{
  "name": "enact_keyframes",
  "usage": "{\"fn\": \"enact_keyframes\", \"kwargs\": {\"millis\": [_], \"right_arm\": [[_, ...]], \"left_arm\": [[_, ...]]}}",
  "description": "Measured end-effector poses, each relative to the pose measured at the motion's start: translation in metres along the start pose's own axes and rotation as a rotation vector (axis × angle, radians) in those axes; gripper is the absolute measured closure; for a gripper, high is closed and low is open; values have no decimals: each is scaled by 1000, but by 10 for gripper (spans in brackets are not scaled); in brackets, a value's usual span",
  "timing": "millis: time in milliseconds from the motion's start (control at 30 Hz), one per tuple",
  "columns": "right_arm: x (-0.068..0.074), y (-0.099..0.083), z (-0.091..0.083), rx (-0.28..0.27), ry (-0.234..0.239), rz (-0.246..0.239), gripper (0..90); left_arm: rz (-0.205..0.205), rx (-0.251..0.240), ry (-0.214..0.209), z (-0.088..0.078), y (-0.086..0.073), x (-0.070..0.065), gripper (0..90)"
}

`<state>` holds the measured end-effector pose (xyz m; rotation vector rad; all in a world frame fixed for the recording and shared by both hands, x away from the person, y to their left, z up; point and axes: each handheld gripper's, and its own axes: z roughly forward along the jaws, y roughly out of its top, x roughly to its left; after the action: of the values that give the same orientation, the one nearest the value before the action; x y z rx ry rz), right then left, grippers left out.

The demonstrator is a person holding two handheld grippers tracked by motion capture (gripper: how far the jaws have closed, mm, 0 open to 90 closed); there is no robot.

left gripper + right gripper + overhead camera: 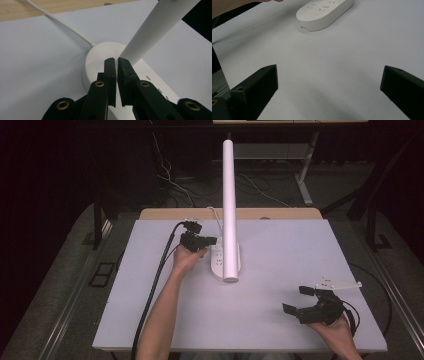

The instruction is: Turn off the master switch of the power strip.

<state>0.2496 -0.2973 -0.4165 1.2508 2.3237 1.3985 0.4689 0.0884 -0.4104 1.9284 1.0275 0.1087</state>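
Pressing the clenched left hand-held gripper point(116, 60) onto the white power strip point(219, 261) mid-worktop point(280, 255), likely toggling its switch, needing firm downward push; right hand-held gripper point(299, 301) resting released.

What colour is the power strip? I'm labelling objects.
White; the power strip shows best in the right gripper view.
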Motion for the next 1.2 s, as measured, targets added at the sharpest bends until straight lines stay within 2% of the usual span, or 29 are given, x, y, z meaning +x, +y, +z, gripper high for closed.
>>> {"fn": "enact_keyframes", "kwargs": {"millis": [33, 100, 267, 300, 333, 400, 433, 467, 500, 533, 567, 633, 700, 833, 933, 967, 1033, 1067, 1100, 1167, 1200], "right_arm": [[0, 0, 0, 0, 0, 0, 6], [0, 0, 0, 0, 0, 1, 6], [0, 0, 0, -4, 1, 1, 6], [0, 0, 0, -3, 0, -2, 6], [0, 0, 0, -4, -1, -2, 6], [1, 0, 0, -3, -1, -1, 6], [1, 0, 0, -3, -1, -1, 6], [1, 0, 0, -3, -2, -1, 6], [1, 0, 0, -4, -1, -2, 6], [1, 0, 1, -4, -1, -3, 6], [1, 0, 1, -4, -1, -3, 6], [1, 0, 1, -5, -2, -3, 6], [1, 0, 1, -6, -1, -5, 6], [2, 0, 1, -9, -1, -6, 6], [2, 0, 1, -8, 1, -6, 6], [3, 0, 1, -8, 1, -9, 6], [3, 0, 1, -8, 1, -10, 6], [3, 0, 1, -7, 2, -6, 6], [3, 1, 2, -6, 1, -7, 6], [3, 1, 2, -7, 1, -8, 6], [3, 1, 2, -7, 1, -7, 6]], "left_arm": [[8, -2, 20, -4, 0, -1, 843], [5, -7, 25, -6, 0, -1, 839], [-21, -30, 15, -20, -4, 0, 814], [-14, -37, 10, -23, -4, 1, 801], [-11, -40, 5, -27, -5, 1, 765], [-37, -61, -7, -35, -6, 1, 694], [-37, -61, -7, -35, -6, 1, 659], [-41, -73, -10, -38, -6, 2, 659], [-43, -79, -9, -41, -6, 2, 620], [-44, -82, -10, -44, -6, 1, 547], [-40, -85, -10, -47, -6, 1, 547], [-37, -79, -8, -53, -7, 0, 451], [-13, -77, -6, -60, -9, -1, 380], [-24, -98, -11, -74, -20, -2, 208], [-39, -105, -11, -82, -27, -2, 149], [-38, -109, -30, -87, -30, -1, 128], [-47, -123, -32, -92, -34, -1, 118], [-52, -128, -32, -96, -36, -2, 91], [-55, -130, -30, -98, -38, -3, 27], [-53, -120, -27, -101, -41, -6, 0], [-33, -119, -26, -104, -43, -7, 0]]}}
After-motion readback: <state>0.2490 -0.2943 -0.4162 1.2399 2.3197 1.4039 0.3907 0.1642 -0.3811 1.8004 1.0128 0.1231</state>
